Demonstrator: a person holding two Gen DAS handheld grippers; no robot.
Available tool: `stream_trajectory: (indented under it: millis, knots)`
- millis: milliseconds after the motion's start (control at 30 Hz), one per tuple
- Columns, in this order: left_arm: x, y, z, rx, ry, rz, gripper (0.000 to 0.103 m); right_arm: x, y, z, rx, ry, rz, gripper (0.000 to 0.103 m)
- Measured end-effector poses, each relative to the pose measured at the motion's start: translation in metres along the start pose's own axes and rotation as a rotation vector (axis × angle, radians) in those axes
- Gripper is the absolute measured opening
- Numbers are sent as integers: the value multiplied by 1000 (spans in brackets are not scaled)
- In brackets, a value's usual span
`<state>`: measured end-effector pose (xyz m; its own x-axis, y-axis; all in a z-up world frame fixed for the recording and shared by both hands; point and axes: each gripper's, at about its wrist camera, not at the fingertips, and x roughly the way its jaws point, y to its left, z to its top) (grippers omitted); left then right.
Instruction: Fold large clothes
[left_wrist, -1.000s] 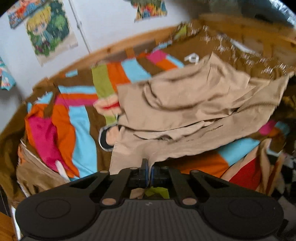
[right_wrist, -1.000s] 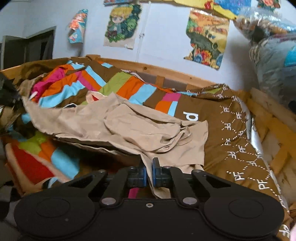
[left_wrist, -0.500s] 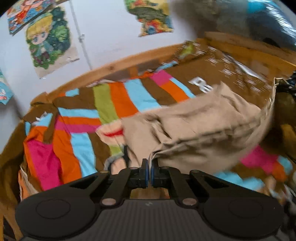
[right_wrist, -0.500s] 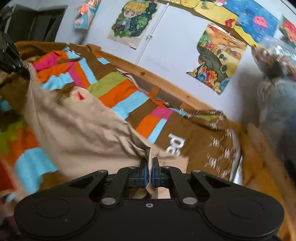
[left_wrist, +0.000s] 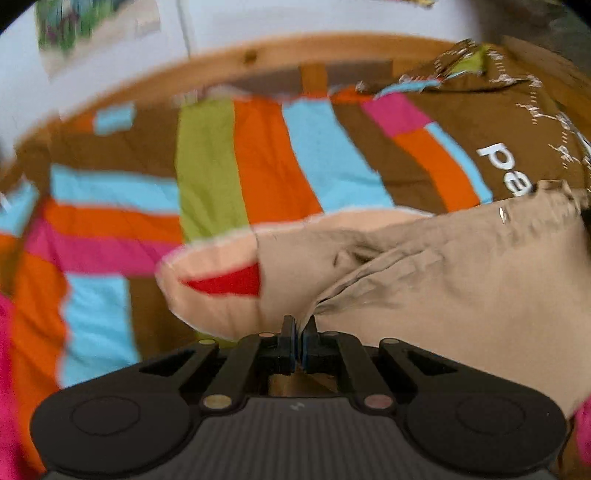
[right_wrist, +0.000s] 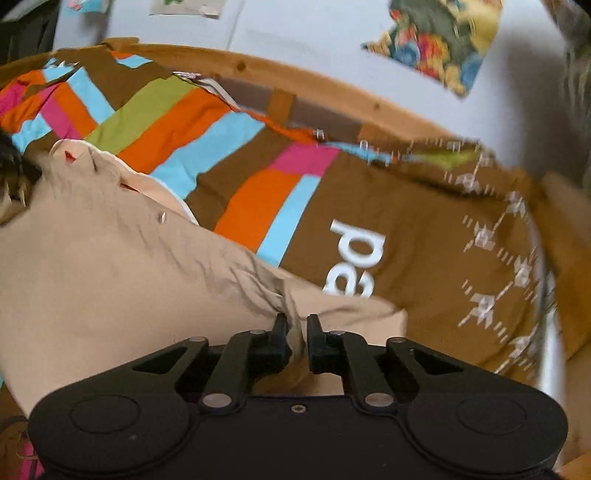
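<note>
A: Report the largest item first

B: Duvet (left_wrist: 266, 162), striped in brown, orange, blue, green and pink, fills the field ahead of both grippers. A brown panel with white letters (right_wrist: 354, 258) lies ahead and right of the right gripper. A wooden frame (right_wrist: 332, 92) runs along the duvet's far edge, with the wall (right_wrist: 314, 33) behind it

A: Location of the garment?

B: Garment (right_wrist: 110, 266), tan and creased, lies on the duvet. In the right wrist view it extends from the fingers outward to the left. In the left wrist view it extends from the fingers outward to the right, reaching the frame edge. A pale peach patch (left_wrist: 218, 288) with a red wedge sits just ahead and left of the left gripper; whether it belongs to the duvet or to the garment cannot be determined

A: Left gripper state?

B: Left gripper (left_wrist: 298, 328): fingers together, clamped on a pinch of the garment, with fabric rising from between the pads

A: Right gripper state?

B: Right gripper (right_wrist: 295, 326): fingers parted by a narrow gap. A fold of the garment sits in that gap, touching the left finger (right_wrist: 279, 332). Contact with the right finger cannot be confirmed

A: Smaller items?

B: A poster (right_wrist: 443, 40) hangs on the wall, ahead and right of the right gripper. Detail is blurred
</note>
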<state>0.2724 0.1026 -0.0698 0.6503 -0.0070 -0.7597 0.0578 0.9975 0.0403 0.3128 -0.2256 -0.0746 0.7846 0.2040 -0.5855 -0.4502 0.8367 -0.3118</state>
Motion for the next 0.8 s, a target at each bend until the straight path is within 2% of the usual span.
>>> stream_trajectory:
  millis: [67,100,133,167,200,233,300,400,467,533,600,700,800]
  knots:
    - [15,11,-6,-91,25,-46,6,-2,-7,-5,60,-30,23,28]
    - [17,17,-9,-133,23,-61,19,-7,-13,-7,97,-50,47,32]
    - [17,22,-13,-166,16,-66,47,-12,-19,-7,120,-67,64,42]
    - [13,27,-16,-182,-3,-64,64,-20,-24,-8,139,-92,80,53]
    - [9,32,-19,-187,-24,-63,89,-32,-31,-11,153,-124,96,59]
    - [2,36,-22,-188,-60,-58,94,-45,-36,-12,159,-152,97,70]
    - [-14,45,-30,-177,-102,-71,94,-68,-44,-17,155,-193,75,75]
    - [-36,58,-44,-202,-114,-85,96,-98,-46,-29,91,-185,34,78]
    - [-55,61,-57,-212,-128,-93,98,-119,-40,-45,26,-158,78,85]
    - [-76,57,-80,-194,-158,-119,102,-137,-23,-64,-96,-107,136,90]
    - [-88,49,-98,-145,-176,-146,102,-142,-2,-78,-240,-52,97,90]
    - [-77,21,-111,6,-98,-113,99,-127,15,-89,-297,-3,73,79]
    - [-59,0,-110,158,-86,-1,87,-111,14,-86,-227,-35,34,54]
